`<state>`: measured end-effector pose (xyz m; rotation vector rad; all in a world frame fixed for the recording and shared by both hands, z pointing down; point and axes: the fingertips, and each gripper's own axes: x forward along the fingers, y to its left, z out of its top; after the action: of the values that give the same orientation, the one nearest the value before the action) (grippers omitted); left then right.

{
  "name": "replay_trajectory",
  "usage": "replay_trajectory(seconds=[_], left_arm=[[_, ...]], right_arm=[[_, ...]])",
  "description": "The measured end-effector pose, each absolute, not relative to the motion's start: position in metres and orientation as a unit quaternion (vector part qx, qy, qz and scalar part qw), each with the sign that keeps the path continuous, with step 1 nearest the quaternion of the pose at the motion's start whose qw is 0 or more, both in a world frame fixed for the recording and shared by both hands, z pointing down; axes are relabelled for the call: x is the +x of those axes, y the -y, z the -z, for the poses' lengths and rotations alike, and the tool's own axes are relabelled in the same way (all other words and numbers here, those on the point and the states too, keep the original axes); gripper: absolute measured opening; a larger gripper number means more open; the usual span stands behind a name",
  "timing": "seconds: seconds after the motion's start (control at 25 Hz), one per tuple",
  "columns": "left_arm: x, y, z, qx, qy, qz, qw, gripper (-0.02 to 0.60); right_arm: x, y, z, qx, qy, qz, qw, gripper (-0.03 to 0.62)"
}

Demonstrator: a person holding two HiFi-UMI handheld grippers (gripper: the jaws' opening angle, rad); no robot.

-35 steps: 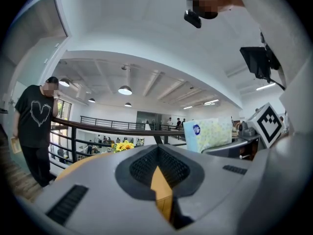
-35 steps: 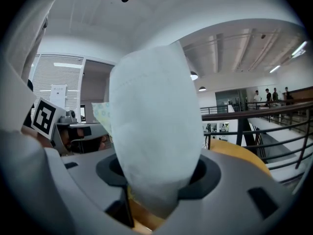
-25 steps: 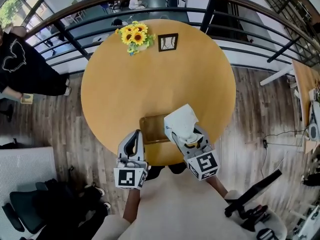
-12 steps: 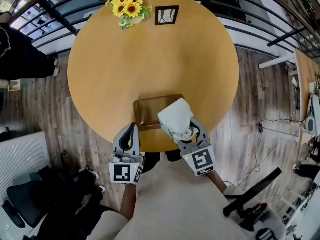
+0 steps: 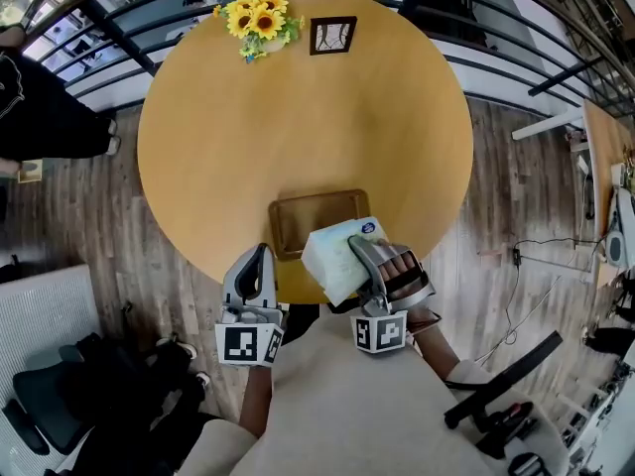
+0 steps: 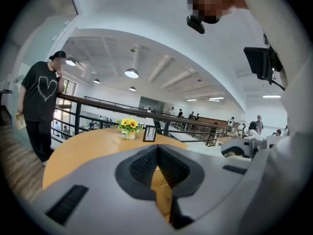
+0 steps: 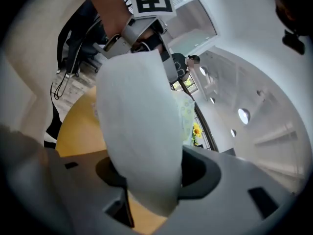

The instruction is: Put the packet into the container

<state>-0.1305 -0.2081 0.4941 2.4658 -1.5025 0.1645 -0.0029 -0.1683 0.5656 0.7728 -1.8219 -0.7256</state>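
Note:
The white packet [image 5: 335, 258] with a pale green print is clamped in my right gripper [image 5: 365, 258]. It is tilted onto its side over the near right corner of the brown tray [image 5: 303, 214], which lies near the front edge of the round wooden table [image 5: 298, 127]. In the right gripper view the packet [image 7: 139, 121] fills the space between the jaws of the right gripper [image 7: 149, 182]. My left gripper [image 5: 256, 271] hovers at the table's near edge, left of the tray. In its own view the left gripper [image 6: 156, 153] has its tips touching and nothing between them.
A vase of sunflowers [image 5: 256, 20] and a small picture frame [image 5: 332, 36] stand at the table's far edge. A railing [image 5: 109, 43] runs behind it. A person in black [image 5: 35, 117] stands at the left. A dark chair [image 5: 60, 405] sits at the lower left.
My right gripper has rolled to the left and drawn back a little, so the packet now lies tilted sideways over the tray's near corner. The left gripper has hardly moved.

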Motion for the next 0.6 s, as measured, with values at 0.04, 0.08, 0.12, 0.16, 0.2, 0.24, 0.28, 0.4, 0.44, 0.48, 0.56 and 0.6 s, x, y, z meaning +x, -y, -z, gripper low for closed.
replay_trajectory(seconds=[0.04, 0.08, 0.12, 0.16, 0.2, 0.24, 0.28, 0.4, 0.44, 0.48, 0.56, 0.6], left_arm=[[-0.132, 0.208, -0.494, 0.846, 0.516, -0.055, 0.124, 0.005], [-0.133, 0.207, -0.494, 0.845, 0.517, -0.054, 0.125, 0.005], [-0.134, 0.207, -0.495, 0.844, 0.518, -0.053, 0.125, 0.005], [-0.134, 0.206, -0.495, 0.844, 0.519, -0.053, 0.125, 0.005], [-0.135, 0.206, -0.495, 0.844, 0.519, -0.053, 0.125, 0.005], [-0.135, 0.205, -0.494, 0.844, 0.519, -0.053, 0.124, 0.005], [-0.135, 0.205, -0.494, 0.844, 0.519, -0.052, 0.123, 0.005], [-0.136, 0.205, -0.491, 0.843, 0.521, -0.048, 0.120, 0.005], [-0.137, 0.205, -0.490, 0.843, 0.523, -0.047, 0.119, 0.005], [-0.138, 0.205, -0.490, 0.842, 0.525, -0.046, 0.118, 0.005], [-0.142, 0.205, -0.488, 0.838, 0.530, -0.045, 0.118, 0.005], [-0.144, 0.205, -0.488, 0.836, 0.534, -0.043, 0.117, 0.005]], right_arm=[[-0.002, 0.166, -0.569, 0.317, 0.753, 0.294, 0.495, 0.252], [-0.002, 0.165, -0.572, 0.316, 0.755, 0.289, 0.498, 0.252], [-0.002, 0.164, -0.574, 0.315, 0.756, 0.283, 0.500, 0.252], [-0.002, 0.164, -0.576, 0.314, 0.757, 0.277, 0.501, 0.252], [-0.002, 0.165, -0.578, 0.313, 0.758, 0.272, 0.503, 0.252], [-0.002, 0.167, -0.580, 0.312, 0.759, 0.266, 0.505, 0.252], [-0.003, 0.170, -0.582, 0.312, 0.759, 0.261, 0.508, 0.252], [-0.005, 0.181, -0.589, 0.304, 0.760, 0.254, 0.515, 0.252], [-0.007, 0.185, -0.591, 0.300, 0.761, 0.254, 0.517, 0.252], [-0.008, 0.188, -0.592, 0.294, 0.762, 0.253, 0.518, 0.252], [-0.011, 0.196, -0.596, 0.279, 0.765, 0.253, 0.522, 0.252], [-0.012, 0.199, -0.598, 0.271, 0.766, 0.252, 0.526, 0.252]])
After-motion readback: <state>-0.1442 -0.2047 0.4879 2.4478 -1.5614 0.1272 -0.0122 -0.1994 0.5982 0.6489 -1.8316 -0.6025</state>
